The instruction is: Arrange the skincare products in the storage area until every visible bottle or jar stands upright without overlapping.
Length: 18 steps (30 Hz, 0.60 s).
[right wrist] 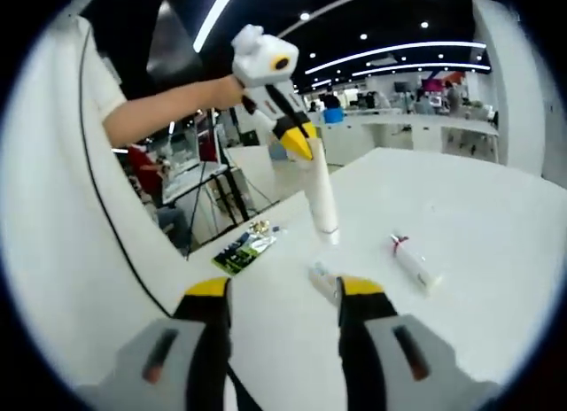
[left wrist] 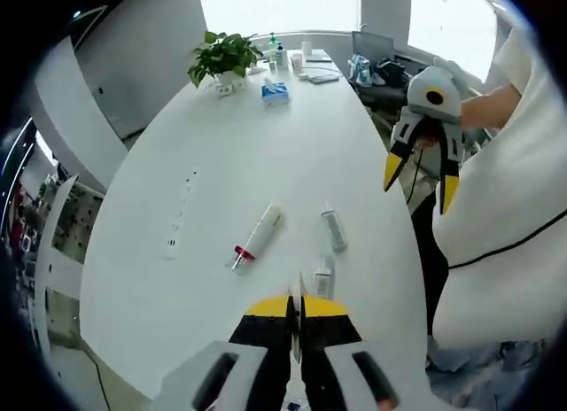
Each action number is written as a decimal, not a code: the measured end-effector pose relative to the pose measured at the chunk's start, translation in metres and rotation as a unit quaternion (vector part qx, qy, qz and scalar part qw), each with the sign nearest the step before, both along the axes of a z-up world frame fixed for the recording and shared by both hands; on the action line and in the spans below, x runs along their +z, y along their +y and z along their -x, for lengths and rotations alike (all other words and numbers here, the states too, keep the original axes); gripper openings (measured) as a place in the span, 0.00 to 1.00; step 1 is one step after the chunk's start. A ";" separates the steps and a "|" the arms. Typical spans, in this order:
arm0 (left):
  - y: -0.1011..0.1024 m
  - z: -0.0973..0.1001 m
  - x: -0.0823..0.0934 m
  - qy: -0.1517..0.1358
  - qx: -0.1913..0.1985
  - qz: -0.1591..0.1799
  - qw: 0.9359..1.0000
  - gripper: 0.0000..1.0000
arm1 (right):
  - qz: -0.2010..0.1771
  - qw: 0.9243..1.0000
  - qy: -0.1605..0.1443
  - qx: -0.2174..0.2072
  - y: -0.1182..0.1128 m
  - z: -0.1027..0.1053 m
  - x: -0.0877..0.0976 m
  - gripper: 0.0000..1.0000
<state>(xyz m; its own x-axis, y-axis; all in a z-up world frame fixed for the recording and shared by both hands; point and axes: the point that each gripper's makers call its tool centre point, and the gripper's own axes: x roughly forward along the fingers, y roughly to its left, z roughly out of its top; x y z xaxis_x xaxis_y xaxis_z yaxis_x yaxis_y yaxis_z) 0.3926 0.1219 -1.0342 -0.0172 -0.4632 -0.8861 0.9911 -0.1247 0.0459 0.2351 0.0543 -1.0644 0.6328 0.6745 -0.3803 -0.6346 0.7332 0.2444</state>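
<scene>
My left gripper (left wrist: 298, 303) has its yellow jaws shut on the top of a white bottle (left wrist: 323, 276). In the right gripper view the same left gripper (right wrist: 301, 147) points down, with the white bottle (right wrist: 321, 203) hanging upright from it, base close to the white table (right wrist: 461, 198). A white tube with a red cap (left wrist: 257, 238) lies on its side left of it. A small clear bottle (left wrist: 333, 229) lies flat beyond it. My right gripper (right wrist: 283, 291) is open, and the small bottle (right wrist: 323, 283) lies by its right jaw. It hovers (left wrist: 421, 176) off the table's right edge.
A potted plant (left wrist: 226, 57), a blue tissue pack (left wrist: 275, 92) and several small items stand at the table's far end. A white strip (left wrist: 177, 221) lies to the left. A green packet (right wrist: 244, 247) lies near the table edge. A person in white (left wrist: 505, 234) stands at the right.
</scene>
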 end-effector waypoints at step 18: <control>-0.016 -0.042 -0.039 -0.003 0.018 -0.046 0.999 0.00 | -0.013 0.997 0.006 -0.077 -0.041 0.026 0.000 0.46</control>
